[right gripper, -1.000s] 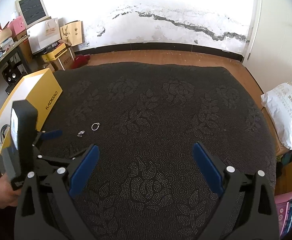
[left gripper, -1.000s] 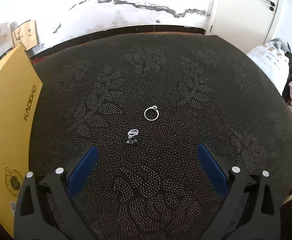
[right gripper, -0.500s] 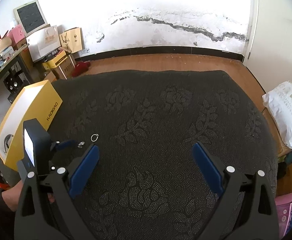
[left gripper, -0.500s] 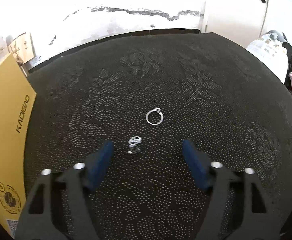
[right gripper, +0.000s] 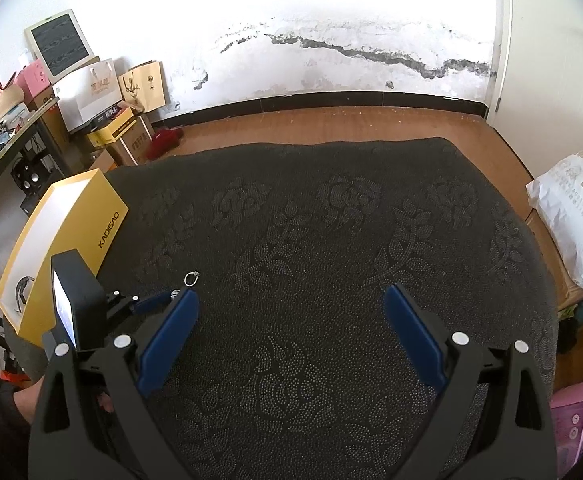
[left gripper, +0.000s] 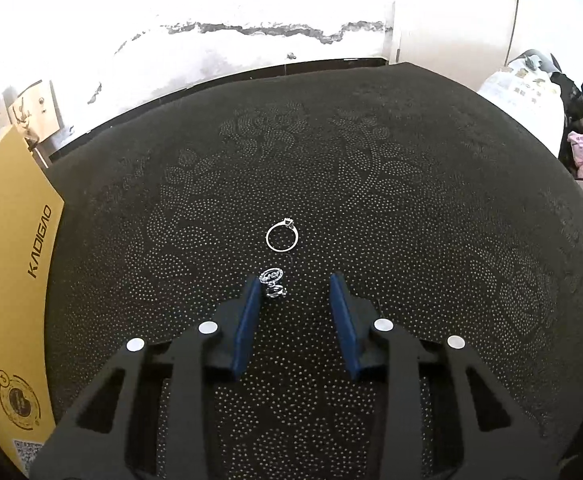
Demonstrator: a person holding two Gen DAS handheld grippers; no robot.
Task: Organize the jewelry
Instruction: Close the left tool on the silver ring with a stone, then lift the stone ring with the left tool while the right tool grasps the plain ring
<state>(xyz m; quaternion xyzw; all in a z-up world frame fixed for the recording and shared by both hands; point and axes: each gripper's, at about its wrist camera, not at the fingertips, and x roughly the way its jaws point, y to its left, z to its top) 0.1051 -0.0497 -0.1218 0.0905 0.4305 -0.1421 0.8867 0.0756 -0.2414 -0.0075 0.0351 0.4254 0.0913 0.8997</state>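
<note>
Two silver pieces lie on the dark patterned cloth (left gripper: 411, 200). A thin ring with a small stone (left gripper: 282, 235) lies flat, just beyond the fingertips. A small sparkly silver piece (left gripper: 272, 283) lies between the jaws of my left gripper (left gripper: 294, 285), close to the left blue pad (left gripper: 250, 300). Those jaws are closing, and the pads are not pressing on the piece. The right wrist view shows the ring (right gripper: 190, 279), the left gripper (right gripper: 151, 303) beside it, and my right gripper (right gripper: 291, 299) wide open over bare cloth with nothing in it.
A yellow open box (left gripper: 7, 264) marked KADIGAO stands along the cloth's left edge (right gripper: 75, 236). Behind it are a desk, bags and cartons (right gripper: 103, 92) by the wall. A white sack (right gripper: 575, 208) sits on the wooden floor at the right.
The left gripper's jaws have drawn in from wide apart to narrow, and now flank the small sparkly piece. The right gripper stays wide open and about where it was.
</note>
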